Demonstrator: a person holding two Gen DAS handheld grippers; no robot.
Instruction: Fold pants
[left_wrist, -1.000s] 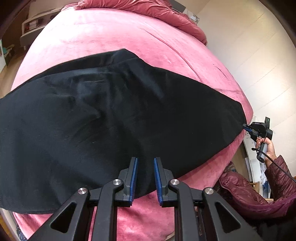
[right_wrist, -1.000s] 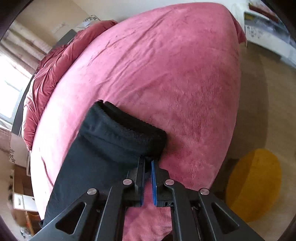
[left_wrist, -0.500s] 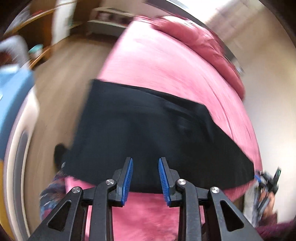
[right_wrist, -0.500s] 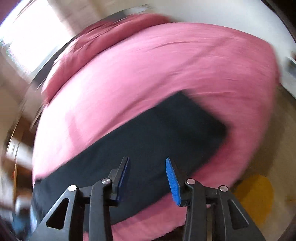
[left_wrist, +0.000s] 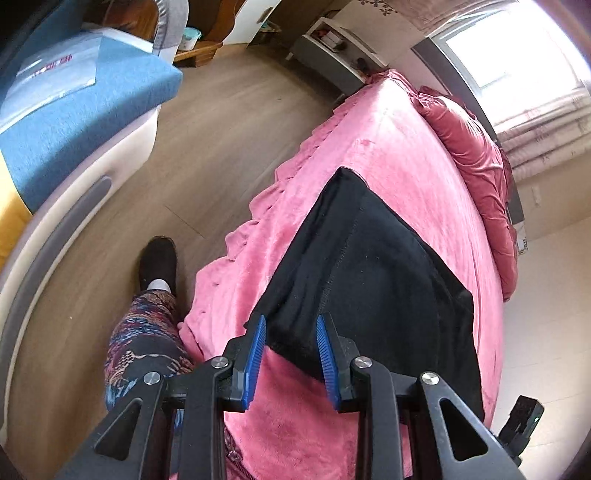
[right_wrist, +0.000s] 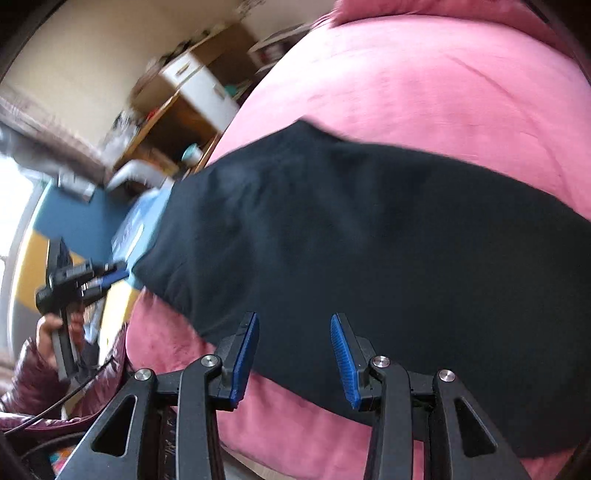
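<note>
Black pants (left_wrist: 373, 266) lie flat, folded lengthwise, across a pink bed (left_wrist: 388, 144). My left gripper (left_wrist: 290, 354) is open, its blue pads on either side of the near corner of the pants' end, just above the fabric. My right gripper (right_wrist: 293, 354) is open and empty, hovering over the near edge of the pants (right_wrist: 369, 236) around their middle. The left gripper (right_wrist: 74, 277), held in a hand, also shows at the left of the right wrist view.
A red duvet (left_wrist: 476, 155) is bunched at the head of the bed. The person's leg and black shoe (left_wrist: 159, 262) stand on the wood floor beside the bed. A blue and white sofa (left_wrist: 74, 110) sits to the left. A shelf unit (right_wrist: 192, 92) stands beyond the bed.
The right gripper let go of the pants' end, opened and swung to their middle. The left gripper opened wider and moved to the other end of the pants.
</note>
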